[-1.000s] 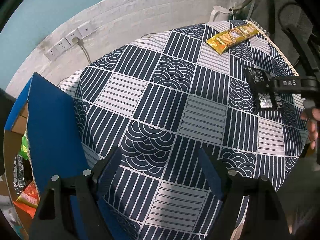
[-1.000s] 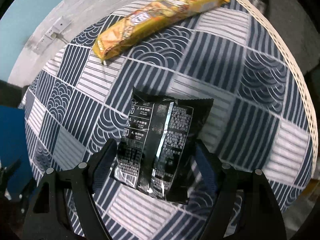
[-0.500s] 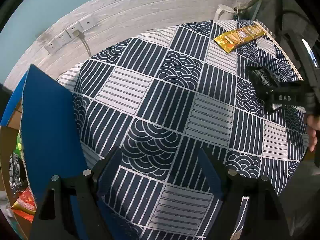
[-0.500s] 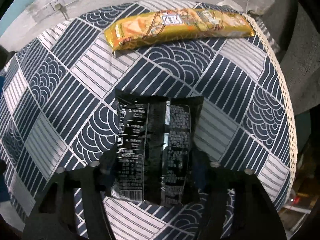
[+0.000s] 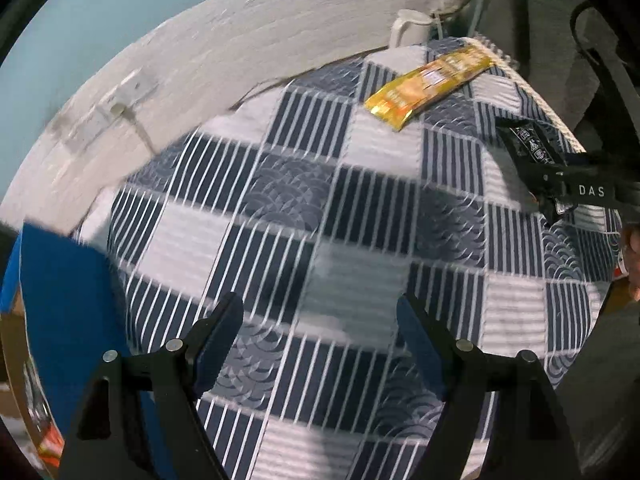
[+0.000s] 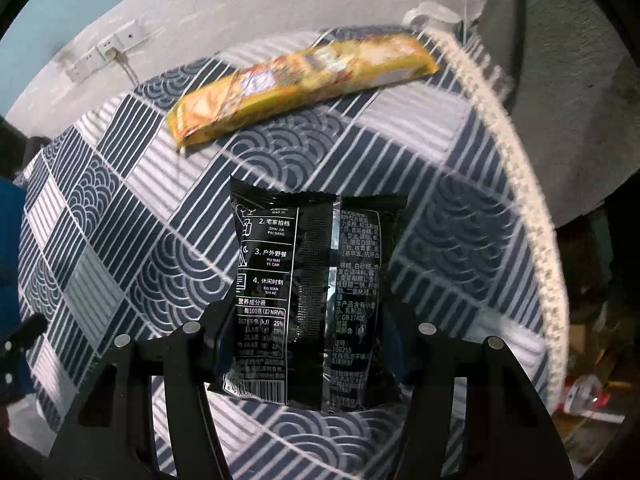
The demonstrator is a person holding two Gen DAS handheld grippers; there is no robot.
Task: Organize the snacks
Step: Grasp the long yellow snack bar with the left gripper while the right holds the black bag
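- Patterned tablecloth (image 6: 120,208) covers the table.
- Right gripper (image 6: 308,344) pinches the black snack packet (image 6: 312,280); yellow snack bar (image 6: 304,88) lies beyond it.
- Left gripper (image 5: 320,332) stands spread, nothing between its jaws.

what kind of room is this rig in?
Probably a home room, not a lab. A table under a patterned tablecloth stands against a white brick wall with wall sockets; a white kettle sits at the back, and two snack packets lie on the cloth.

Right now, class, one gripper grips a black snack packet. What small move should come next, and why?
Probably carry the black packet, clamped in the right gripper, toward the blue box at the table's other side; the yellow packet waits on the tablecloth.
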